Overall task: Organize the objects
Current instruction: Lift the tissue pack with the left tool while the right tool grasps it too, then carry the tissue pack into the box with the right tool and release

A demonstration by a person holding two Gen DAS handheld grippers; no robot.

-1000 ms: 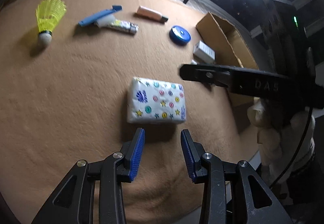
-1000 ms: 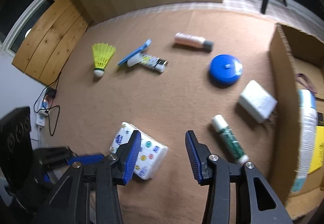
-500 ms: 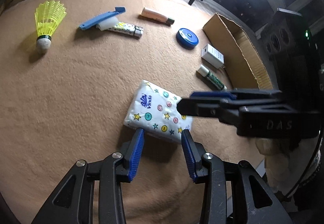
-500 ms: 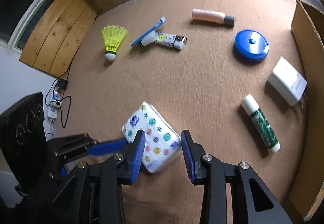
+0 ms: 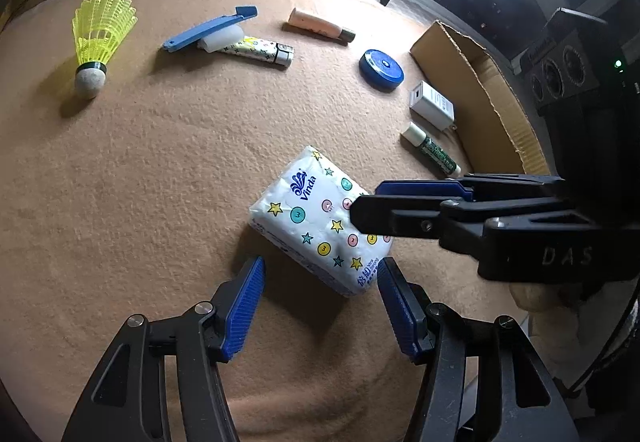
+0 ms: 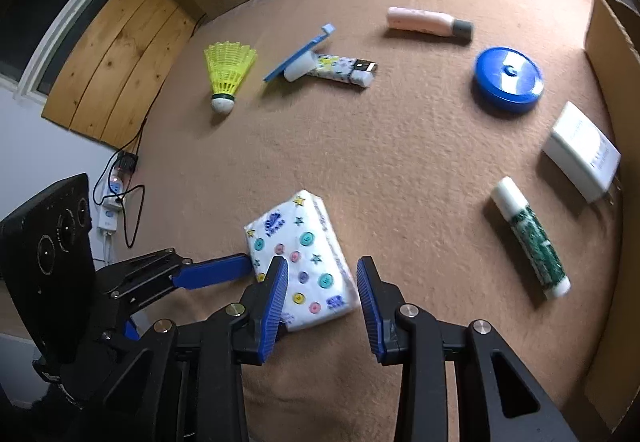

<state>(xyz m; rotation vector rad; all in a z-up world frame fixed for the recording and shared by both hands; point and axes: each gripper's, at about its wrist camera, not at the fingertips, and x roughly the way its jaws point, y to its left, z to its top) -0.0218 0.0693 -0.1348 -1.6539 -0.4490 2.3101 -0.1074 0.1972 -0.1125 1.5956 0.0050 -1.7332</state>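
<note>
A white tissue pack [image 5: 316,220] printed with stars and dots lies on the tan felt table; it also shows in the right wrist view [image 6: 304,254]. My left gripper [image 5: 320,282] is open just in front of the pack's near corner. My right gripper [image 6: 322,282] is open with its jaws on either side of the pack's near end; its fingers [image 5: 404,210] reach in from the right over the pack. Neither gripper holds anything. A cardboard box [image 5: 480,90] stands at the right.
On the table lie a yellow shuttlecock [image 5: 98,38], a blue comb [image 5: 208,28] on a patterned lighter [image 5: 256,52], a pink tube [image 5: 320,26], a blue round tin [image 5: 380,68], a white charger [image 5: 432,104] and a green glue stick [image 5: 432,154]. The box wall [image 6: 608,90] is at the right.
My right gripper has come in over the tissue pack and now straddles its end. The pack has turned to lie at an angle. My left gripper's jaws have opened wider.
</note>
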